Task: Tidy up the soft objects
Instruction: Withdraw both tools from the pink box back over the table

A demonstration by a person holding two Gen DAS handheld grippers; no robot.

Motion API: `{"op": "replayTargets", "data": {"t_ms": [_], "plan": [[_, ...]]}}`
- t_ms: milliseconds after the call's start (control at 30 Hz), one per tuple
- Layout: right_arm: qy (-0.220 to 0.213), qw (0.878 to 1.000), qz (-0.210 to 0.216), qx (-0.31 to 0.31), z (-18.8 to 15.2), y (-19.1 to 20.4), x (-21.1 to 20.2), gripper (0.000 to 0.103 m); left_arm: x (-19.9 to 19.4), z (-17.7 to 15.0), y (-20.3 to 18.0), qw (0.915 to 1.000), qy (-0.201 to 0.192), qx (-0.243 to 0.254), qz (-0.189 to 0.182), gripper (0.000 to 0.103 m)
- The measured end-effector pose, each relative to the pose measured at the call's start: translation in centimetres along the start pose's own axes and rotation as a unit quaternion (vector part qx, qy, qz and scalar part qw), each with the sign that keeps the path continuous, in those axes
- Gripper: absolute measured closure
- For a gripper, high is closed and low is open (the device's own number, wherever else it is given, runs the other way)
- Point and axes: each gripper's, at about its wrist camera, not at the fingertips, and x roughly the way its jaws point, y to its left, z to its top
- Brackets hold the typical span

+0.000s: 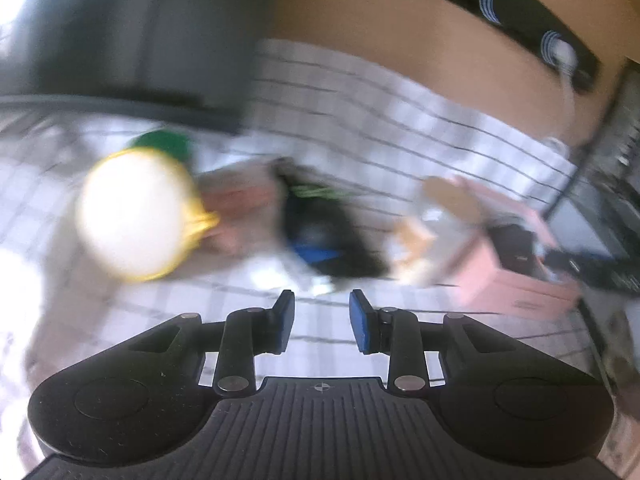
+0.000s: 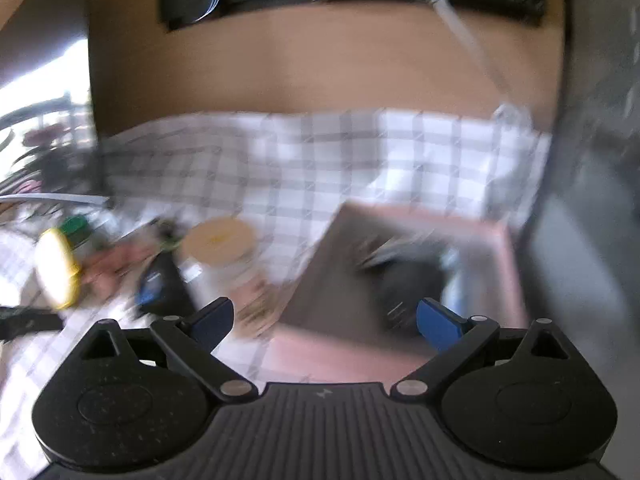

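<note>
While both grippers gape (empty), pink bin (image 2: pixel 400 344) sits open.

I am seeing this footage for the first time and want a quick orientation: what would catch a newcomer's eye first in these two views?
On the checked cloth, the brightest thing is the round white and yellow object at the left of the left wrist view. The pink box, open with dark things inside, fills the middle of the right wrist view, just beyond the wide-open right gripper. A dark bag with a blue patch lies ahead of the empty left gripper.
</note>
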Motion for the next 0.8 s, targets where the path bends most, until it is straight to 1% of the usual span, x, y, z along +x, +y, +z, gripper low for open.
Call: {"op": "replayTargets", "data": {"t_ms": [100, 200, 367, 433, 567, 800], "plan": [[0.032, 0.999, 0.026, 0.019, -2.0, 2.0, 0.2, 0.005, -0.5, -0.6, 2.8, 0.9992, -0.005, -0.035, 0.021, 0.07], [0.054, 0.998, 0.029, 0.011, -3.8, 3.8, 0.6, 0.005, -0.4, -1.0, 4.2, 0.9979, -0.004, -0.06, 0.025, 0.07], [0.057, 0.998, 0.018, -0.026, -5.4, 6.4, 0.2, 0.005, 0.0, -1.7, 4.7, 0.998, 0.004, -0.056, 0.028, 0.07], [0.056, 0.997, 0.026, -0.036, -5.7, 7.2, -0.2, 0.004, -0.2, -2.1, 5.0, 0.998, 0.007, -0.057, 0.028, 0.07], [0.075, 0.995, 0.045, -0.038, -6.1, 8.2, -0.1, 0.004, 0.0, -2.2, 5.6, 0.998, 0.007, -0.055, 0.03, 0.07], [0.085, 0.994, 0.042, -0.056, -6.7, 9.4, 0.0, 0.004, 0.1, -1.8, 6.6, 0.9975, -0.005, -0.064, 0.03, 0.07]]}}
